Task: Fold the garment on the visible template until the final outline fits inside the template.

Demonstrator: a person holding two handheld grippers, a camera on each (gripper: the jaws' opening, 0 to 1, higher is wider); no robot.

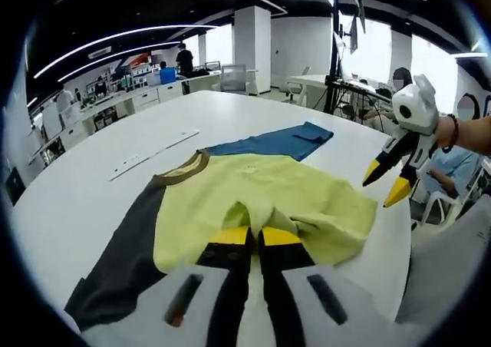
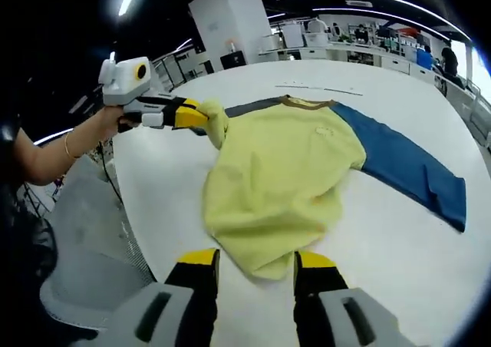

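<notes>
**A:** White and round, the table (image 1: pixel 92 186) sits in an open office, with desks behind it and ceiling light strips above. Where is the garment?

**B:** The garment (image 1: pixel 261 201) lies on that table. It is a long-sleeved top with a yellow body, a brown collar (image 1: pixel 184 168), one dark grey sleeve (image 1: pixel 123 262) and one blue sleeve (image 1: pixel 268 141). The yellow body is rumpled and partly folded over itself. The blue sleeve stretches flat out to one side.

**A:** And the left gripper?

**B:** The left gripper (image 1: pixel 255 236) has its jaws pressed together on a fold of yellow cloth at the hem. In the right gripper view it appears at the upper left, held in a hand (image 2: pixel 107 120), lifting a bunch of that cloth clear of the table.

**A:** The right one?

**B:** The right gripper (image 2: pixel 257 261) has its jaws apart, with the yellow edge lying between them; I cannot tell if they touch it. In the left gripper view it hangs above the table's far edge, jaws parted and empty.

**A:** Anything else?

**B:** A white strip (image 1: pixel 153 153) lies flat beyond the collar. A white chair (image 1: pixel 453 201) stands just off the table.
</notes>
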